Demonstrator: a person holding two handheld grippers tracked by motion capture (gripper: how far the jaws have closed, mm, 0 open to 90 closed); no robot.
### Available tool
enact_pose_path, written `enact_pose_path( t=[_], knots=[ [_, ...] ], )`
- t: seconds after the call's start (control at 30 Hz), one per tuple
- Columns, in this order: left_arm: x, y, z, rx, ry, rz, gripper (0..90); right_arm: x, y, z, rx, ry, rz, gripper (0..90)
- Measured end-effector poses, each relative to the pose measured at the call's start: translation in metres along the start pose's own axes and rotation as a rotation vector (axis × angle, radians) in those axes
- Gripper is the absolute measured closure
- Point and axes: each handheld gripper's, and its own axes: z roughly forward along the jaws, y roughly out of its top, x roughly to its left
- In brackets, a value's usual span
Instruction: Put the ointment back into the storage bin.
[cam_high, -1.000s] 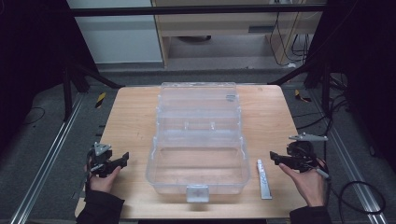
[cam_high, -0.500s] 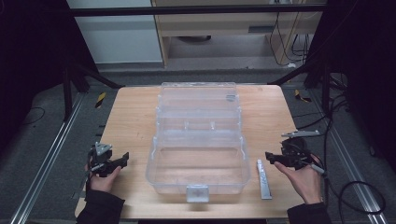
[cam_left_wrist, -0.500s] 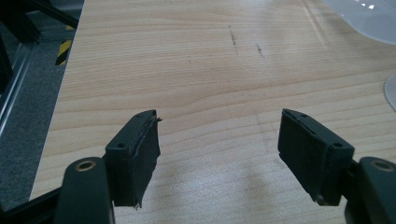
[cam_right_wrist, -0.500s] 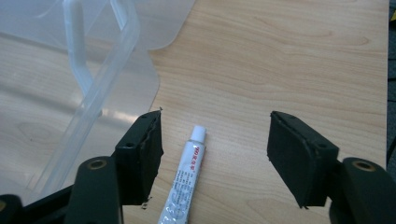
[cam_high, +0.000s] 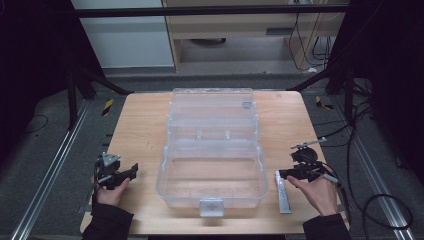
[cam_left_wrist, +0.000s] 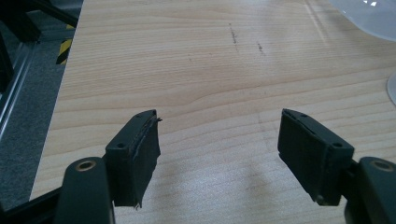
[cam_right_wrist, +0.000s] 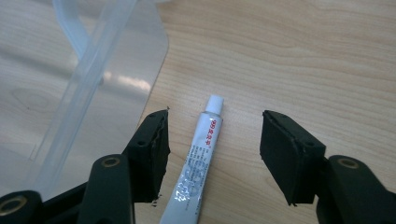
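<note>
The right gripper straddles the small white squeeze tube lying on the wooden table beside the clear plastic box, its 2 jaws closing without touching, evidently to grasp it, while the left gripper waits apart.

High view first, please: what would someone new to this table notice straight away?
A large clear plastic case lies open in the middle of the wooden table. Right of it lies a small white tube, and the right gripper has just been closing with the tube between its jaws, pads not yet touching. The left gripper is open over bare wood.
</note>
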Motion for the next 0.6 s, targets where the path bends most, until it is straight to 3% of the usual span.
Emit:
enact_pose_path(
  t=[0.6],
  knots=[
    [0.001, 0.000, 0.001, 0.007, -0.004, 0.001, 28.9, 0.004, -0.002, 0.026, 0.139, -0.009, 0.000, 48.0]
  ],
)
